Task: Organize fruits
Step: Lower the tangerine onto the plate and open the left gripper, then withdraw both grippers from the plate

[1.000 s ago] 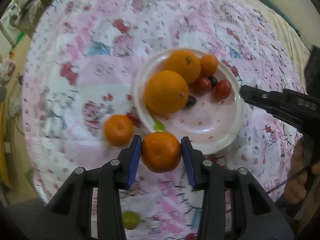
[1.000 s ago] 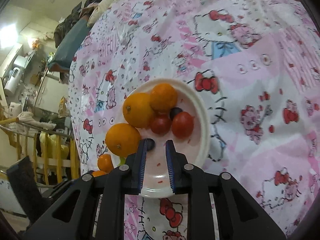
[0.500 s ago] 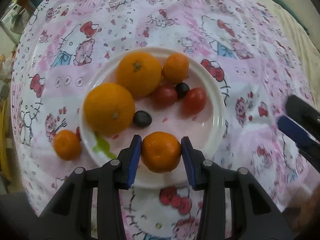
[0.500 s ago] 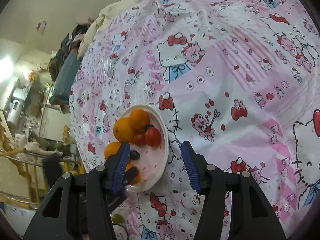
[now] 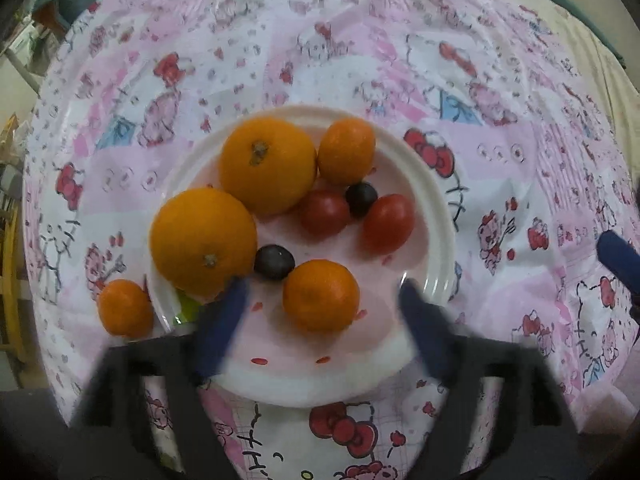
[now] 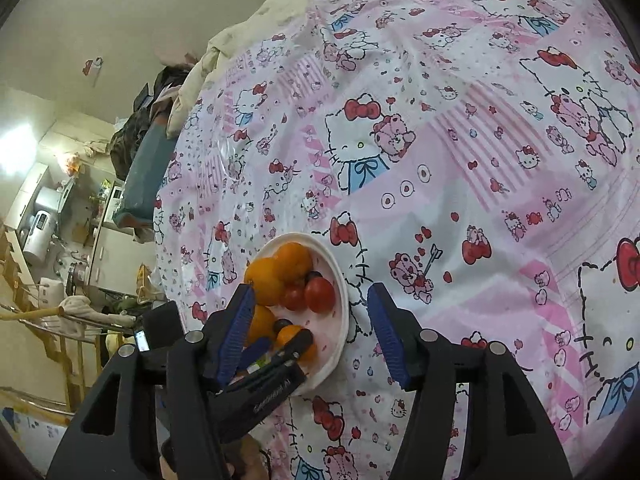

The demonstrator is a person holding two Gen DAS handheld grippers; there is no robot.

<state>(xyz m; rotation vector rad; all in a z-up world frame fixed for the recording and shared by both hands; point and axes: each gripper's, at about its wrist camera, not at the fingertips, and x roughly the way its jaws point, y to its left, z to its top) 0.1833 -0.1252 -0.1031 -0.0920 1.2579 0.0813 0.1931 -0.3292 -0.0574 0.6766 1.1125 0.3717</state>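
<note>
A white plate (image 5: 436, 216) holds two big oranges (image 5: 204, 242), small mandarins, two red tomatoes (image 5: 388, 224) and two dark grapes (image 5: 274, 262). A small mandarin (image 5: 321, 296) lies on the plate's near part, free between the blurred fingers of my open left gripper (image 5: 322, 304). Another mandarin (image 5: 125, 309) lies on the cloth left of the plate. My right gripper (image 6: 310, 332) is open and empty, high above the plate (image 6: 342, 300), with the left gripper's fingers (image 6: 298, 342) below it.
The pink cartoon-print cloth (image 5: 500, 160) covers the whole table. A green patch (image 5: 184, 312) shows at the plate's left rim. The right gripper's blue fingertip (image 5: 618, 260) enters the left wrist view at the right edge. Room clutter (image 6: 60, 240) lies beyond the table's left side.
My left gripper has opened and let the small mandarin go onto the plate. My right gripper stays open and has drawn back a little higher.
</note>
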